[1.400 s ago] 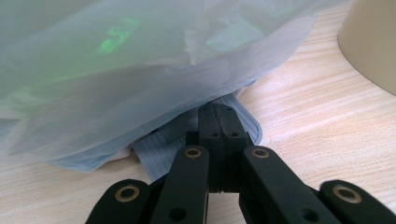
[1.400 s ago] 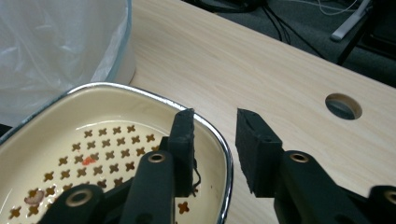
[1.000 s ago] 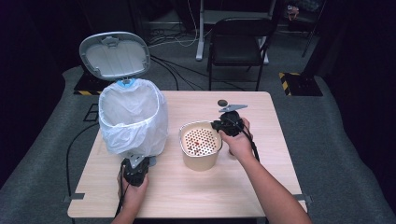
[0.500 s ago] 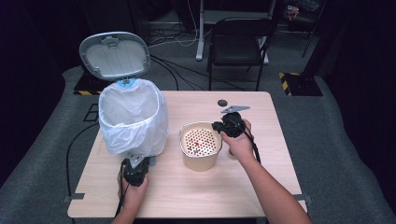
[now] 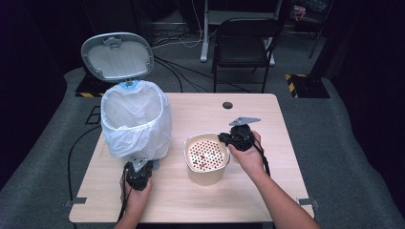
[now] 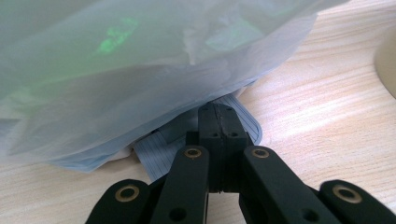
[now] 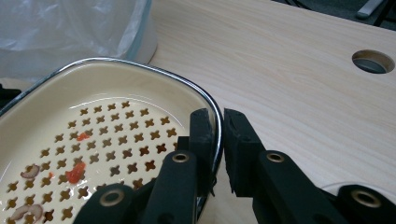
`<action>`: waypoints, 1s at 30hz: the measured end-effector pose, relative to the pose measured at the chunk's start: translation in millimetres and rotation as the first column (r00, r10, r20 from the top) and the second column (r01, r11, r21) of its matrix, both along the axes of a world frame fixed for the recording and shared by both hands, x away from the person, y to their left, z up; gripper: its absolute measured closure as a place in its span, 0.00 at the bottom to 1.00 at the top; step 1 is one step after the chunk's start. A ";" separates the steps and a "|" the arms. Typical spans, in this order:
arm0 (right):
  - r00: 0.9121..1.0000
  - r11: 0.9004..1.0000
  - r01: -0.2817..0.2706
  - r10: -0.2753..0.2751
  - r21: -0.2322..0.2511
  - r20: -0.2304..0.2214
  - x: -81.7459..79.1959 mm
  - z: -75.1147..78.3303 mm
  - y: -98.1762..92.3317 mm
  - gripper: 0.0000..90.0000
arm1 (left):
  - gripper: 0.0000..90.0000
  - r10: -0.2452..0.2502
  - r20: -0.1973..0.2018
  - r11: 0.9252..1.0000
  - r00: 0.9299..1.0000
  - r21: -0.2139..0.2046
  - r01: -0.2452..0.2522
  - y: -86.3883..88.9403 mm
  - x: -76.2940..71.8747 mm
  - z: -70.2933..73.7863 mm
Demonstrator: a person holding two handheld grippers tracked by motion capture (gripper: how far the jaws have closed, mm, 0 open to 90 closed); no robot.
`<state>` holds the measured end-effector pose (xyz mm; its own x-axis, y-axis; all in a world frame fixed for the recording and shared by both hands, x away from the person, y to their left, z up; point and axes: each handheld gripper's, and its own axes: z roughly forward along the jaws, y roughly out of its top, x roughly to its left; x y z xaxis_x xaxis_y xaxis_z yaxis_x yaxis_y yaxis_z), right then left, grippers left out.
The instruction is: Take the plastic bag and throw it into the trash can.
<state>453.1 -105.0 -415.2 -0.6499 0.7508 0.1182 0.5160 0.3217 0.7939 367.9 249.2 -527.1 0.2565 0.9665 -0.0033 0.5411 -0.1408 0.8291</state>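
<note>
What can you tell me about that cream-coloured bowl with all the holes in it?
The cream bowl is a rounded-rectangular container, glossy like enamel or plastic, with a thin metallic-looking rim. A tray full of cross-shaped holes sits inside, holding a few small red and brown scraps. It stands upright on the wooden table, right of the bagged bin. The right gripper is shut on its rim, one jaw inside, one outside.

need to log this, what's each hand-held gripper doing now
left hand-held gripper: shut, pressing the bin's pedal.
right hand-held gripper: shut on the strainer bowl rim.
</note>
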 end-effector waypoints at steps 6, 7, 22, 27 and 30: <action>1.000 1.000 -0.017 0.017 0.001 0.008 -17.4 -0.9 -2.0 0.91 | 1.00 0.000 0.000 1.000 1.000 0.000 0.000 -0.1 0.0 0.0; 1.000 1.000 -0.018 0.018 0.000 0.010 -19.9 -0.9 -2.4 0.91 | 1.00 0.001 0.000 1.000 1.000 0.000 -0.001 -0.1 0.0 0.0; 0.999 1.000 -0.023 0.023 0.006 0.038 -38.8 -1.5 -2.8 0.90 | 1.00 0.001 0.000 1.000 1.000 0.001 -0.001 -0.1 0.0 0.0; 0.998 0.999 -0.020 0.017 0.040 0.066 -39.2 6.4 -6.0 0.86 | 1.00 0.000 0.003 1.000 1.000 -0.002 0.000 -0.3 0.1 -0.1; 0.997 0.999 -0.014 0.009 0.052 0.083 -38.6 11.8 -10.6 0.83 | 1.00 0.001 0.000 1.000 1.000 0.000 -0.001 -0.1 0.0 0.0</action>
